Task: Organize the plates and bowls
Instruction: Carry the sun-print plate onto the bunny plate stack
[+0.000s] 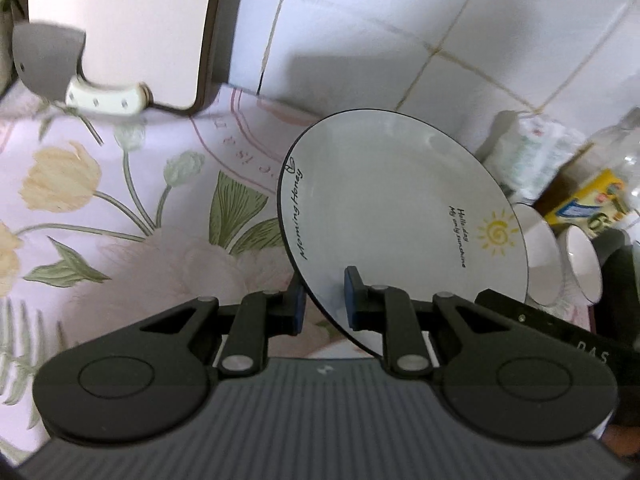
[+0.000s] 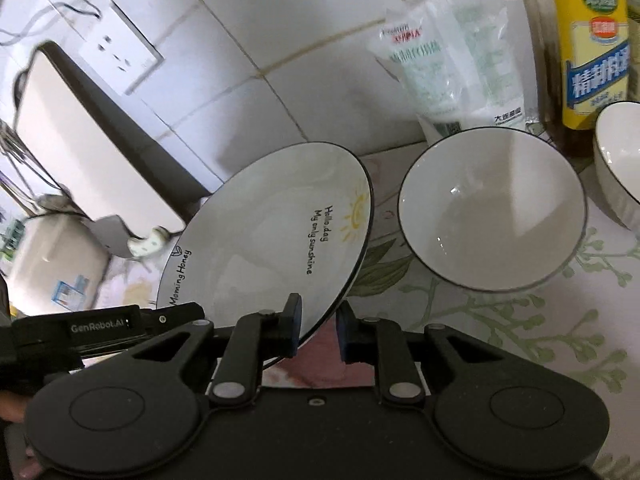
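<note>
A white plate (image 1: 400,208) with a black rim, a yellow sun and black writing is held tilted above the flowered tablecloth. My left gripper (image 1: 323,300) has its fingers on both sides of the plate's near rim, shut on it. My right gripper (image 2: 318,328) also straddles the same plate (image 2: 272,236) at its rim, one pad over its face and one behind. A white bowl (image 2: 492,208) with a dark rim stands on the cloth right of the plate. A second bowl (image 2: 618,160) stands at the far right. Both bowls show in the left wrist view (image 1: 540,256).
A flowered tablecloth (image 1: 100,208) covers the counter. A white and brown appliance (image 1: 120,28) stands at the back left against the tiled wall. A white pouch (image 2: 456,56) and a bottle with a yellow label (image 2: 592,48) stand behind the bowls.
</note>
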`<state>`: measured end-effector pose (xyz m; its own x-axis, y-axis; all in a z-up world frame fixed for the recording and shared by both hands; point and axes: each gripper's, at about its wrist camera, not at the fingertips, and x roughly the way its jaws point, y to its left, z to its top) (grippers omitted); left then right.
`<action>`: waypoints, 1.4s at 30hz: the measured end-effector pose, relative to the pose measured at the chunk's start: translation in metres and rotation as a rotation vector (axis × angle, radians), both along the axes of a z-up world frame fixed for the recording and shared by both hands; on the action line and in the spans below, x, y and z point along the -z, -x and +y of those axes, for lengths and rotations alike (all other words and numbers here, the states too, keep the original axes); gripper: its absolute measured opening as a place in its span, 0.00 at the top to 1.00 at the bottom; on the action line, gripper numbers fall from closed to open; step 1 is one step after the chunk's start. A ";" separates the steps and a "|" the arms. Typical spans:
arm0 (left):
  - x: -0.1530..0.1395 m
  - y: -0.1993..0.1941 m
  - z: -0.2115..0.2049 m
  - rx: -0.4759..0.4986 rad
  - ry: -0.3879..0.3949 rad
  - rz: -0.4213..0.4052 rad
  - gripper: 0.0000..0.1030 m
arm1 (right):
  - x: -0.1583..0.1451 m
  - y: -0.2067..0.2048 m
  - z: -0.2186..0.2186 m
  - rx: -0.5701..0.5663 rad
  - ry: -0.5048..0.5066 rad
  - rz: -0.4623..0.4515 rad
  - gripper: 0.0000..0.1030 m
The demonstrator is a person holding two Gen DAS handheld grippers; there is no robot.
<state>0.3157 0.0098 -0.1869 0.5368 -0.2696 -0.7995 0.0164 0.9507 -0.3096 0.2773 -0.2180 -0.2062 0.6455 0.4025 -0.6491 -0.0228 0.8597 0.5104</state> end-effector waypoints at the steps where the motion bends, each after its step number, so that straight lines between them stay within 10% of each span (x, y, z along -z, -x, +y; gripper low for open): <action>1: -0.006 0.005 0.000 0.005 -0.004 -0.009 0.83 | -0.005 0.005 -0.003 0.001 -0.009 -0.003 0.79; 15: -0.056 0.109 0.016 -0.048 0.057 -0.091 0.83 | -0.064 0.082 0.007 -0.082 -0.007 -0.062 0.78; 42: -0.044 0.197 0.013 0.017 0.080 -0.043 0.83 | -0.047 0.187 0.006 -0.047 -0.032 -0.029 0.76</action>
